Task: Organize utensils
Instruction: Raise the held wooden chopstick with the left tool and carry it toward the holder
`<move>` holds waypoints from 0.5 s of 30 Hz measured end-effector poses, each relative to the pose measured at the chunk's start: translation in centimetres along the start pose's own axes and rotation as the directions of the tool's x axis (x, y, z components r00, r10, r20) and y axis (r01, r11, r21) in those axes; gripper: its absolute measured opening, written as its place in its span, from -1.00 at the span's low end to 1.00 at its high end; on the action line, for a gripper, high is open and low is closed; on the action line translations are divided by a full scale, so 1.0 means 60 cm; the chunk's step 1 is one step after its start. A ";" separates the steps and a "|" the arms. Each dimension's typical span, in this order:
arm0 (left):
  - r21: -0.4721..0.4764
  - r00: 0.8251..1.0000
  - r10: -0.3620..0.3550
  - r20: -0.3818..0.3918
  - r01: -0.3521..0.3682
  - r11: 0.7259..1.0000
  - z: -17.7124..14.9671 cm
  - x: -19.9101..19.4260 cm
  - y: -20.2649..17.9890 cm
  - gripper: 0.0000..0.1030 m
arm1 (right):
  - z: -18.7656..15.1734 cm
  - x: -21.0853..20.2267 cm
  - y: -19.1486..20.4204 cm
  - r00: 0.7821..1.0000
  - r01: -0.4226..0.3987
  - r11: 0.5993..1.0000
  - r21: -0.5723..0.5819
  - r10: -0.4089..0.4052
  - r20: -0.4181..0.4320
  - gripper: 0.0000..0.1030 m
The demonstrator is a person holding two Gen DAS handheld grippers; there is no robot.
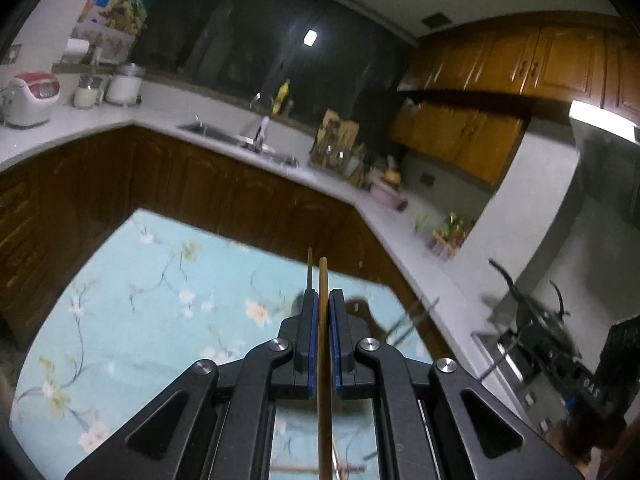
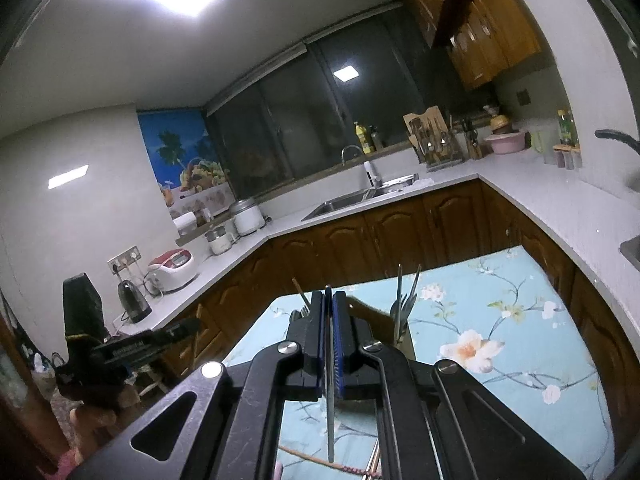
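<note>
A: Slim wooden chopstick (image 1: 323, 280) is running lengthwise between the pads of the left gripper (image 1: 324, 300), clenched on it, tip poking forward over the far edge of the blue floral tablecloth (image 1: 160, 300).

B: Right gripper (image 2: 329, 300) is pinching a thin grey metal utensil handle (image 2: 330, 420) edge-on; which utensil, unclear. Lengthwise grips likely suit dropping them upright into the holder with forks (image 2: 404, 308) near the table's far edge.

A: Both grippers are pointing slightly downward, held above the cloth.
</note>
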State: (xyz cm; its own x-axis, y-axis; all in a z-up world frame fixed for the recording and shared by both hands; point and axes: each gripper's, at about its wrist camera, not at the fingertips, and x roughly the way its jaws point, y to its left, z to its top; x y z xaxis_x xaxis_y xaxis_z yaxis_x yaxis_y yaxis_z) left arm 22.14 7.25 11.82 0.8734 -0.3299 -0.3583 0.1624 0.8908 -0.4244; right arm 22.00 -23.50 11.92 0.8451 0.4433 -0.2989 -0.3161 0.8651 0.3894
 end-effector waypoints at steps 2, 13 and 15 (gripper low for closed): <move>0.006 0.999 -0.008 0.035 0.008 1.000 0.002 0.012 -0.002 -0.93 | 0.008 0.004 -0.001 1.000 0.007 1.000 -0.012 -0.007 0.014 -0.93; 0.092 0.982 -0.005 0.191 -0.013 0.996 -0.026 0.137 -0.017 -0.93 | 0.063 0.047 -0.022 0.996 0.030 0.999 -0.032 -0.028 0.082 -0.93; 0.107 0.978 -0.004 0.208 -0.019 0.994 -0.033 0.162 -0.018 -0.93 | 0.070 0.053 -0.026 0.995 0.032 0.999 -0.034 -0.029 0.091 -0.93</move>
State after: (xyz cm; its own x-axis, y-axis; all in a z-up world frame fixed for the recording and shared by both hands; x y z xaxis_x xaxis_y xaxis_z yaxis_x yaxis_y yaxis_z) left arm 29.54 2.45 7.16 0.9490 -0.2613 -0.1763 0.1941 0.9251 -0.3263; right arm 26.98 -24.40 14.01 0.8896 0.3951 -0.2291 -0.3037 0.8864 0.3495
